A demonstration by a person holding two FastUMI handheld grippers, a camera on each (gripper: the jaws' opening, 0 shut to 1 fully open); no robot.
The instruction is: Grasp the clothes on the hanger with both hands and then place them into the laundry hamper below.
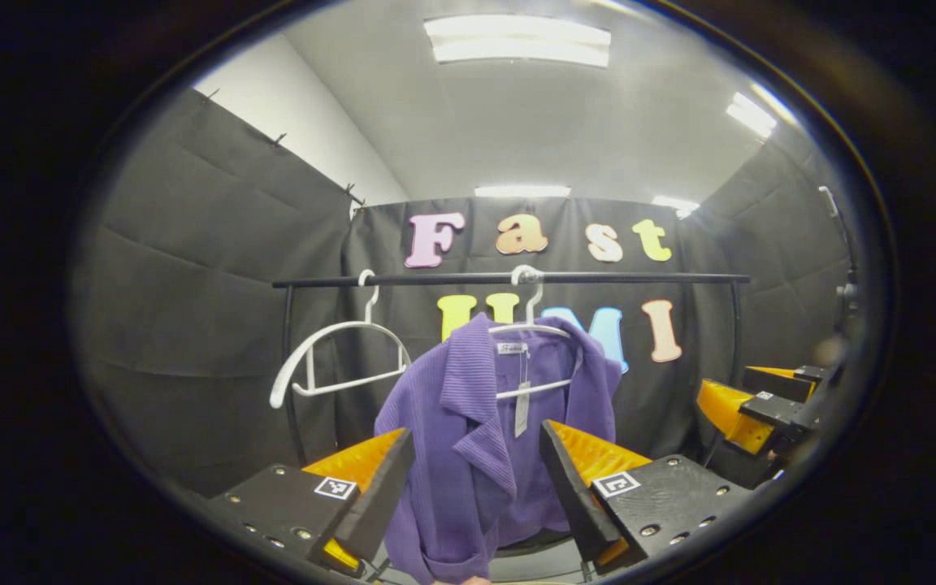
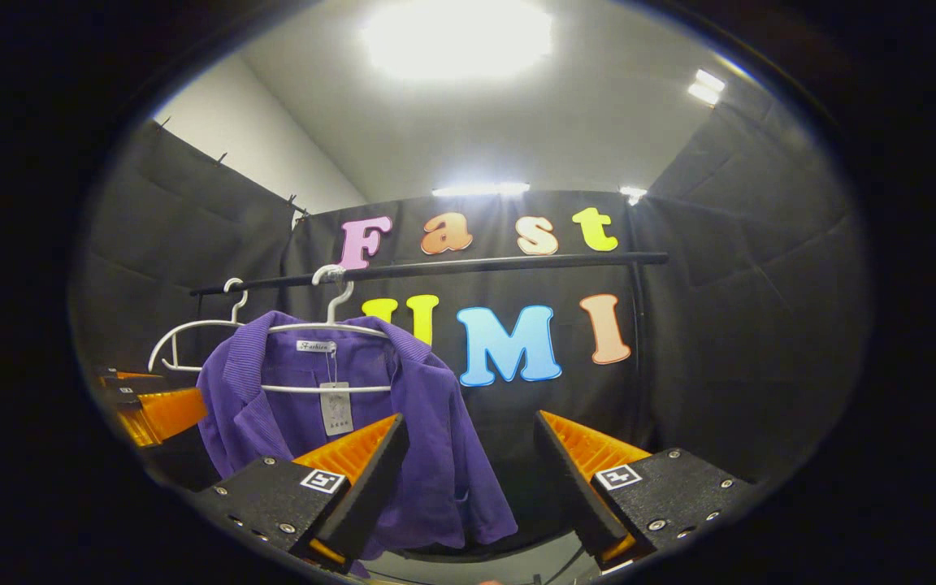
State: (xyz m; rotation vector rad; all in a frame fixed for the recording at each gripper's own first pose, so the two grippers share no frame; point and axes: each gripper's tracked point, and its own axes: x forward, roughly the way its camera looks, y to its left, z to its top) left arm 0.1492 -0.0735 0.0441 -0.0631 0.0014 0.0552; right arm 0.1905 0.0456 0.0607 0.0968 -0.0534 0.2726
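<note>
- Your left gripper has its fingers spread apart, holding nothing; the ribbed purple jacket hangs between them, its hem cut off at 6 o'clock.
- Your right gripper is likewise agape, the jacket at its 10 o'clock.
- The jacket's hanger is thin and white; a bare hanger shares the rail.

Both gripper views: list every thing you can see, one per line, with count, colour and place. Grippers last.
jacket: 1, purple, on the right-hand hanger, tag at the collar.
hangers: 2, white, hooked on the rail; one bare, one under the jacket.
rail: 1, black, across the back wall.
ceiling lights: several, white, overhead.
left gripper: 1, open, fingers either side of the jacket's lower part, not pressing.
right gripper: 1, open, right of the jacket.
</note>
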